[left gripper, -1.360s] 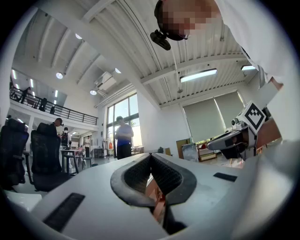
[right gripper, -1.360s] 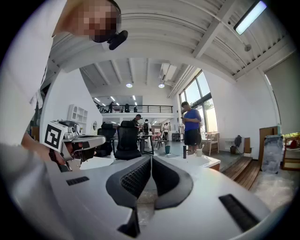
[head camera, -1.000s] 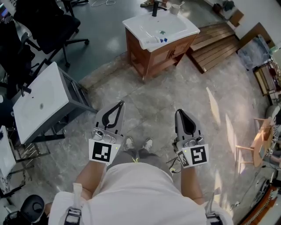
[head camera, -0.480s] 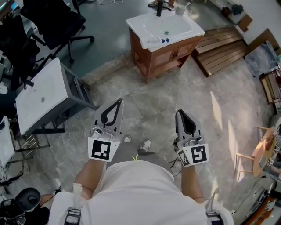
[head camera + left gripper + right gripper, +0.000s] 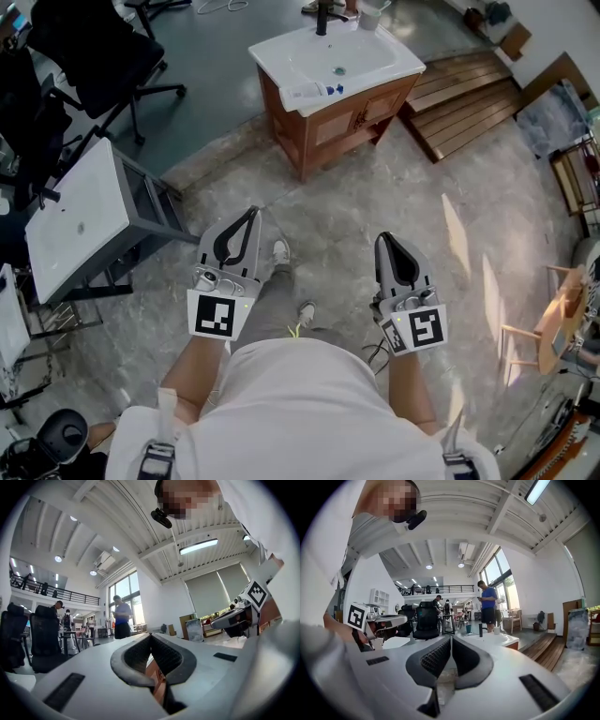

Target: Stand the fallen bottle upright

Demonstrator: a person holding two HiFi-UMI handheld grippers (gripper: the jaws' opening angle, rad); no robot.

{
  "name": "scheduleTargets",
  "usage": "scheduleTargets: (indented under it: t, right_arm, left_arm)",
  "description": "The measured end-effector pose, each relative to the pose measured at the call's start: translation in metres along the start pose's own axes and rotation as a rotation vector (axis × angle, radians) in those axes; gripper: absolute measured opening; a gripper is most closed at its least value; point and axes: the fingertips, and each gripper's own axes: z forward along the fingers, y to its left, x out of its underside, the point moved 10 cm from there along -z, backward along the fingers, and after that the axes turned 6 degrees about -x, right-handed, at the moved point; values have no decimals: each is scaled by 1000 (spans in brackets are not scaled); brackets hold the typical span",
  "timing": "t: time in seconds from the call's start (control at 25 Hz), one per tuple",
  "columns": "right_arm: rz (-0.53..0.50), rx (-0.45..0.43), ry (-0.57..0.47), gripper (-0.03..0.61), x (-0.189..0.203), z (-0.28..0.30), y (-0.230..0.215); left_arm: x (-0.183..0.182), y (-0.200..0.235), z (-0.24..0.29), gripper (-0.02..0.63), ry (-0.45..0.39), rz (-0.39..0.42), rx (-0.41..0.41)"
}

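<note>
1. White ceramic washbasin (image 5: 398,67) on a brown wooden cabinet (image 5: 328,127) stands at 12 o'clock in the head view. It is well apart from me across a grey marbled stone floor (image 5: 375,187).
2. On the washbasin's near rim, toward 11 o'clock, lies a small white bottle with blue at one end (image 5: 309,92). I take this for the fallen bottle, though it is too small to be sure.
3. My pale grey left gripper with black pads (image 5: 251,218) and the matching right gripper (image 5: 384,240) are held about level in front of me. Both gripper views show the jaws pressed together with nothing between them.
4. At the far rim, a black tap (image 5: 323,19) stands at 12 o'clock and a white cup (image 5: 371,16) at 1 o'clock.
5. At 9 o'clock stands a grey metal stand with a white slab top (image 5: 75,216).
6. My main worry is the bottle's place by the rim's edge. A push from closed jaws could roll it off onto the floor or into the bowl.
7. Jaws opened late, or closed off-centre, could squirt the bottle sideways.
8. Overreaching could knock the cup or strike the tap.
</note>
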Motion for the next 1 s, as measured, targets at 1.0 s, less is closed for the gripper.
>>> scheduleTargets:
  t: [1.0]
  right_arm:
    - [34,56,53,40,-33,229,-65]
  left_arm:
    - [36,144,214,18,21,-42,140]
